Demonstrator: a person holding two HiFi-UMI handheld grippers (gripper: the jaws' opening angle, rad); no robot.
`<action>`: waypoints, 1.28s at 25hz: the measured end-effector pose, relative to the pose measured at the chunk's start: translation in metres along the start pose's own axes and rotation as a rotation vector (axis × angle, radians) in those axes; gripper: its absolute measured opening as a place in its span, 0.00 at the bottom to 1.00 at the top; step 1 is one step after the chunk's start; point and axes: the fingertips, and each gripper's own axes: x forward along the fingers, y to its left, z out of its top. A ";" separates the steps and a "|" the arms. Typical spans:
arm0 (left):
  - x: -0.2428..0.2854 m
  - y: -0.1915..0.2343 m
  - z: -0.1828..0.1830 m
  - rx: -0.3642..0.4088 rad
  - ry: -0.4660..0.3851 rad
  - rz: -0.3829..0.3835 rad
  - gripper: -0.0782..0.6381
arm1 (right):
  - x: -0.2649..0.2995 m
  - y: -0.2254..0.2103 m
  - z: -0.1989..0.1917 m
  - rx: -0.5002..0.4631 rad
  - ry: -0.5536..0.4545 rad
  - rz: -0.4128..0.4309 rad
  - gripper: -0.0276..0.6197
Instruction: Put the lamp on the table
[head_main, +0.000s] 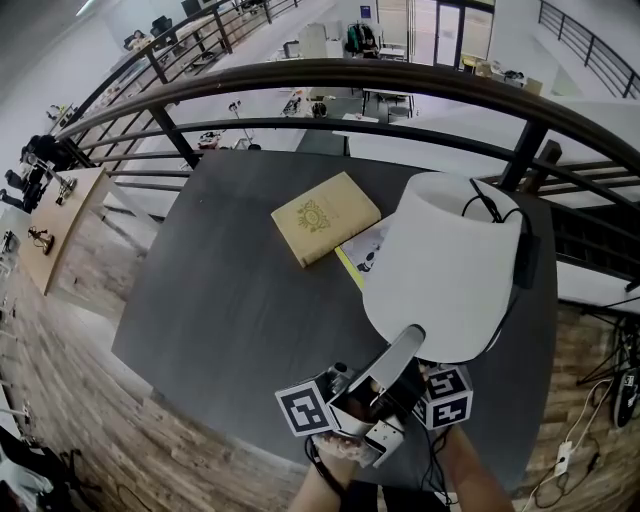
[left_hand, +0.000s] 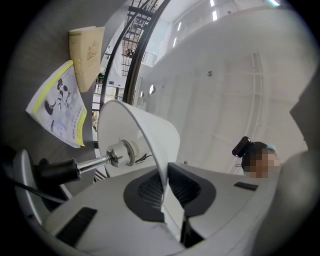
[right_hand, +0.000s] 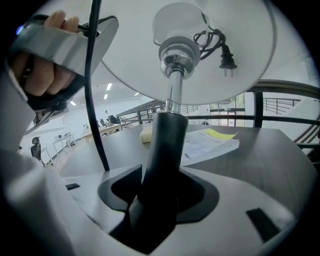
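Observation:
The lamp has a white shade (head_main: 445, 265), a black stem (right_hand: 162, 150) and a silver base (head_main: 395, 360). It hangs tilted over the near right part of the dark table (head_main: 230, 300), base towards me. My left gripper (left_hand: 167, 192) is shut on the thin rim of the shade (left_hand: 145, 135). My right gripper (right_hand: 157, 192) is shut on the black stem, just below the chrome rod and socket (right_hand: 175, 52). The lamp's cord and plug (right_hand: 227, 60) lie coiled inside the shade. In the head view both grippers (head_main: 375, 395) (head_main: 420, 378) sit under the shade, their tips hidden.
A tan book (head_main: 325, 217) lies mid-table. A booklet with a yellow edge (head_main: 360, 255) lies next to it, partly under the shade. A dark curved railing (head_main: 350, 75) runs behind the table. Wooden floor lies to the left, and cables (head_main: 590, 440) trail on the floor at the right.

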 end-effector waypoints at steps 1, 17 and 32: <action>-0.001 0.001 0.000 0.001 -0.003 0.000 0.16 | 0.000 0.001 0.000 0.000 -0.003 0.007 0.40; -0.004 -0.002 -0.011 0.017 0.004 -0.010 0.16 | -0.019 0.002 0.001 0.018 -0.041 0.017 0.45; -0.023 -0.010 -0.027 0.026 -0.017 0.014 0.19 | -0.062 0.009 -0.025 0.082 -0.061 -0.020 0.43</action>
